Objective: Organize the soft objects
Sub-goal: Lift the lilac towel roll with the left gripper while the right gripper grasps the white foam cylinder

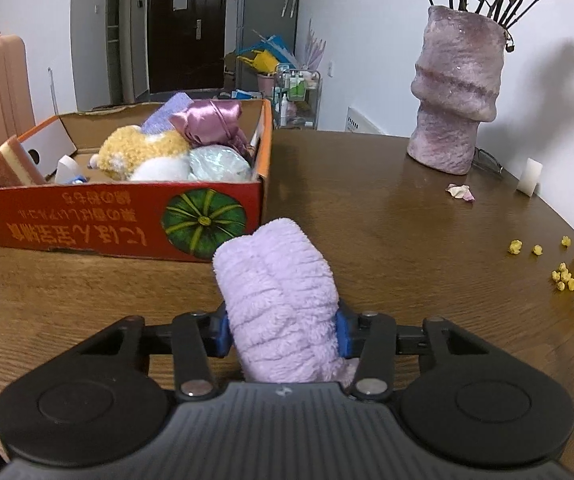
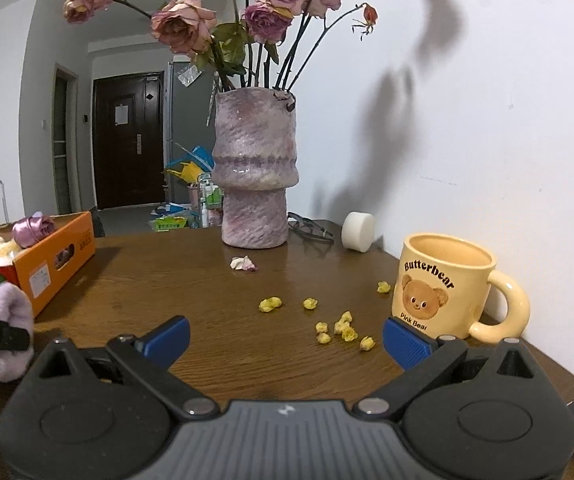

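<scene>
Nearest, the left tool (image 1: 283,332) is clenched on a rolled lilac fleece cloth (image 1: 277,292), its blue pads pressed into both flanks so that the soft roll keeps its shape for carrying; the roll's near end is hidden under the tool body. The right tool (image 2: 285,340) stands released over bare tabletop (image 2: 215,280), grasping nothing. Beyond the roll, on the left, the orange cardboard box (image 1: 127,220) already holds a yellow plush toy (image 1: 143,152) and a satin bundle (image 1: 211,120), presumably the cloth's destination. Farther right stand a mug (image 2: 443,288) and a vase (image 2: 255,168); the scattered yellow bits (image 2: 343,328) are hard to identify.
</scene>
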The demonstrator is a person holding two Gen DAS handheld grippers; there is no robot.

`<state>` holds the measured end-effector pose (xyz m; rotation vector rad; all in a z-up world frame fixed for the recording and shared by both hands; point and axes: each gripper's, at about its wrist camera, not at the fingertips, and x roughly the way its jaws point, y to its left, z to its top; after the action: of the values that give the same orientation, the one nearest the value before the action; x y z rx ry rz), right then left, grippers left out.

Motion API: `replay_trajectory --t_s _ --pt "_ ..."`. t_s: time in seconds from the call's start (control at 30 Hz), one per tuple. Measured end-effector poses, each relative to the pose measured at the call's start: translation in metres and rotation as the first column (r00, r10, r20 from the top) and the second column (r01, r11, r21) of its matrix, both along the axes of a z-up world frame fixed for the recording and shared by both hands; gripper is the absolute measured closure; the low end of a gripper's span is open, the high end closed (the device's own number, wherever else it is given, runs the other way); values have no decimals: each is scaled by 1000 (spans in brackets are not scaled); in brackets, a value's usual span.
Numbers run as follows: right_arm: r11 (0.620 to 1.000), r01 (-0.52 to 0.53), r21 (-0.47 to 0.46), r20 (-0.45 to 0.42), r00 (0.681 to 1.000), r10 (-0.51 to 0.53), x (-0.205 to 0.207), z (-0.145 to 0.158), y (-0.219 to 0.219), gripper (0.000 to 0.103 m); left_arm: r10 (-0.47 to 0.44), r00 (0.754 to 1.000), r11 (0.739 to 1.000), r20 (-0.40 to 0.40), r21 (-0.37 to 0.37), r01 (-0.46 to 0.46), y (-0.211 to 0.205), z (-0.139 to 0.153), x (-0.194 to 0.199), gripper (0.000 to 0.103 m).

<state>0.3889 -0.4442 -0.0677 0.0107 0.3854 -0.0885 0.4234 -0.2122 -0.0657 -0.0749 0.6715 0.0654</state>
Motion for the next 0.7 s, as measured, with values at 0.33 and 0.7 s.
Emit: replay_trajectory --t_s 0.33,0.7 --pt "999 13 -39 -19 1000 -14 28 8 6 1 -71 997 997 37 33 70 15 4 2 56" --pt "994 79 -70 -53 995 -82 95 29 -12 4 -153 986 985 67 89 147 -1 5 8 56"
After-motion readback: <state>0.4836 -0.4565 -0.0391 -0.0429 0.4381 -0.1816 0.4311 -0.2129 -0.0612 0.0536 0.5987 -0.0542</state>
